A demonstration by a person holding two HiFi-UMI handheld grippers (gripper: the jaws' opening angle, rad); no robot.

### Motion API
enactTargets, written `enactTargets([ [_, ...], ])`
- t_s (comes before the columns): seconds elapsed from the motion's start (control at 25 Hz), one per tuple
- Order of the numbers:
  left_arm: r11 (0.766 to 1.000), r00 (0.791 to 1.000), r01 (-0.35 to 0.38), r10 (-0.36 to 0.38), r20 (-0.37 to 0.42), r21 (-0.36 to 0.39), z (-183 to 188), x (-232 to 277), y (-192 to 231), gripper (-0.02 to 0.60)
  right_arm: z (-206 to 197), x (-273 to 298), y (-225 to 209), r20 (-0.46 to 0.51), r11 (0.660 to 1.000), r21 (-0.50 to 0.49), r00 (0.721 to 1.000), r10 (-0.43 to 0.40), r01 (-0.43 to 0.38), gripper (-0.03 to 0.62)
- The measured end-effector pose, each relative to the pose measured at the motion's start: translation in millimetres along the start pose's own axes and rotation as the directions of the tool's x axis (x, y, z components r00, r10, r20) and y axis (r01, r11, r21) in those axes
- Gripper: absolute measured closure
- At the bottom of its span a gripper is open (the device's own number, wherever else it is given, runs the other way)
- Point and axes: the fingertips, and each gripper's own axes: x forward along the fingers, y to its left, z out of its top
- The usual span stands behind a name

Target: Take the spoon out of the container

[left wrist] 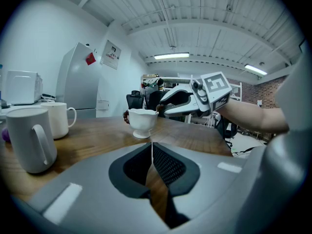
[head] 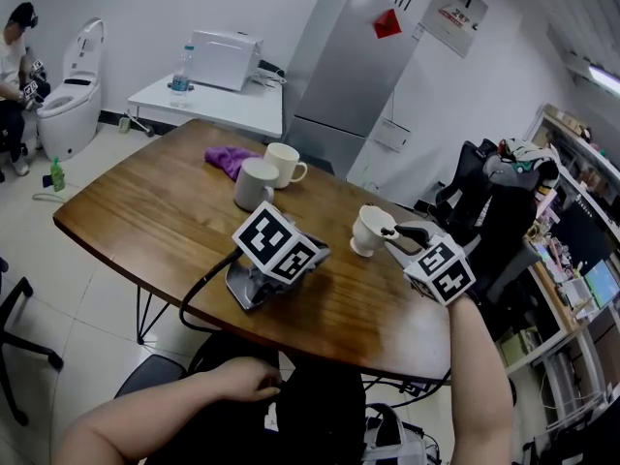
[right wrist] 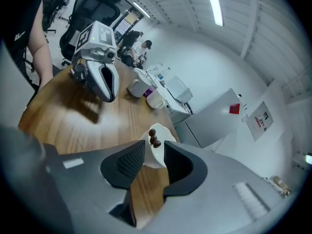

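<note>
We had R gripper (right wrist: 153, 149) released, jaws apart at white cup (right wrist: 156, 157) w/ spoon (right wrist: 153, 136); L gripper (left wrist: 152, 147) clenched, empty, on table (head: 145, 211).

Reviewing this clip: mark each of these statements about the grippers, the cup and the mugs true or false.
1. The left gripper has its jaws together. True.
2. The right gripper is clamped on the white cup. False: its jaws stand apart, with the cup just ahead of them.
3. A grey mug and a cream mug stand on the table near a purple cloth. True.
4. The white cup lies tipped on its side. False: it stands upright on its foot.
5. A brown beaded piece shows at the cup's rim. True.
</note>
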Motion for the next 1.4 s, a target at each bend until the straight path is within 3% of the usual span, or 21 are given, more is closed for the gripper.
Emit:
enactTargets([
  [0.24,1.000,1.000,0.000,0.000,0.000,0.000,-0.3,-0.5,-0.5,0.569,2.0,6.3,3.3,-0.037,0.997,-0.080,0.999,-0.025,0.022,0.468],
  [0.36,1.000,1.000,0.000,0.000,0.000,0.001,-1.0,0.1,-0.6,0.569,2.1,6.4,0.9,-0.039,0.993,-0.107,0.998,-0.056,0.052,0.520],
  [0.96,1.000,1.000,0.000,0.000,0.001,0.001,-0.6,-0.7,-0.2,0.569,17.4,-21.6,-17.3,0.052,0.982,-0.104,0.986,-0.156,0.161,0.548],
  [1.4,1.000,1.000,0.001,-0.001,0.000,0.000,-0.3,-1.5,-0.1,0.569,9.7,-66.5,-51.0,0.113,0.943,-0.088,0.944,-0.311,0.322,0.548],
])
